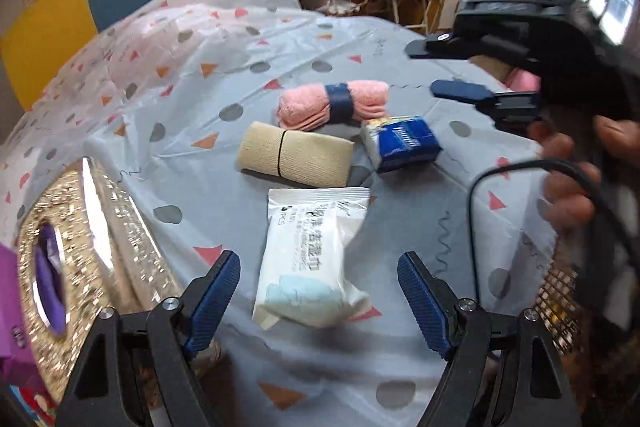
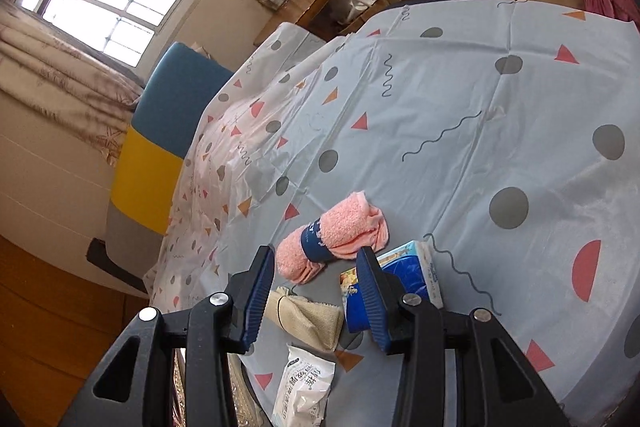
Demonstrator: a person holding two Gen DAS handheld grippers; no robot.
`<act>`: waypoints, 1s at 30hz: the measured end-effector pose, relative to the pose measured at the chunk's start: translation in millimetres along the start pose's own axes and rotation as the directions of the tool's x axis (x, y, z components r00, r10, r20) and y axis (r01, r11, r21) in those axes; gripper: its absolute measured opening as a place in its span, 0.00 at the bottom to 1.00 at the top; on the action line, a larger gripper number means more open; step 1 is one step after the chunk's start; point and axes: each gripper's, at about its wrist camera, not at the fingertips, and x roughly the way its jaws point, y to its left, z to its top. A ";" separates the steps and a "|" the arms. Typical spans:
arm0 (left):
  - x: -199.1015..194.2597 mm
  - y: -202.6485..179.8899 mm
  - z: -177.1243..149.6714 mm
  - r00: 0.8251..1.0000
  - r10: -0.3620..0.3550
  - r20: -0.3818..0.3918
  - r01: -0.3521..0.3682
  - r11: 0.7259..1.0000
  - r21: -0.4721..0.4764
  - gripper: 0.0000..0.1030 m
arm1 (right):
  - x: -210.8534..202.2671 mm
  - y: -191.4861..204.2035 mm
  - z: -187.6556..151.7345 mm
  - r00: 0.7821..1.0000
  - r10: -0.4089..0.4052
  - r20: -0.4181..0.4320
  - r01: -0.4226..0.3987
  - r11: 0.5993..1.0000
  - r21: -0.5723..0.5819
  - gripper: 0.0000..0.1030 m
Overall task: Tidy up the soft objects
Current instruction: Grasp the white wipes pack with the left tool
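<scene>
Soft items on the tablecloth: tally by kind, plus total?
Pink rolled towel with dark band: 1
Beige rolled cloth with black tie: 1
Blue tissue pack: 1
White wipes pack: 1
Total: 4
Both tongs, left and right, are open and hold nothing.

The white wipes packet (image 1: 310, 259), nearest on the table, carries a line of large grey Chinese characters down its face, of which "洁湿巾" can be made out, and "PCS" near its far left corner; the number beside that is too small to read. The blue tissue pack (image 1: 404, 143) and the pink towel's dark band (image 1: 339, 102) bear print too blurred to read.
</scene>
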 end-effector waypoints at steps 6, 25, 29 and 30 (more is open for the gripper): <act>39.2 -3.5 12.5 0.997 0.045 -0.061 -0.043 0.998 0.035 0.80 | 8.3 7.1 -3.3 0.999 0.003 -0.039 -0.004 0.999 -0.036 0.42; 26.6 -22.6 -66.6 0.999 0.047 -0.025 -0.049 0.996 -0.074 0.52 | 28.5 16.8 -12.3 0.988 0.004 -0.157 -0.020 0.995 -0.097 0.42; 21.4 -15.7 -78.4 0.999 0.044 -0.008 -0.045 0.996 -0.082 0.53 | 43.6 38.3 -28.0 0.970 -0.035 -0.243 -0.023 0.973 -0.232 0.42; 20.4 -14.1 -80.5 0.999 0.040 -0.005 -0.040 0.996 -0.082 0.53 | 46.7 43.8 -32.4 0.965 -0.052 -0.258 -0.020 0.962 -0.271 0.42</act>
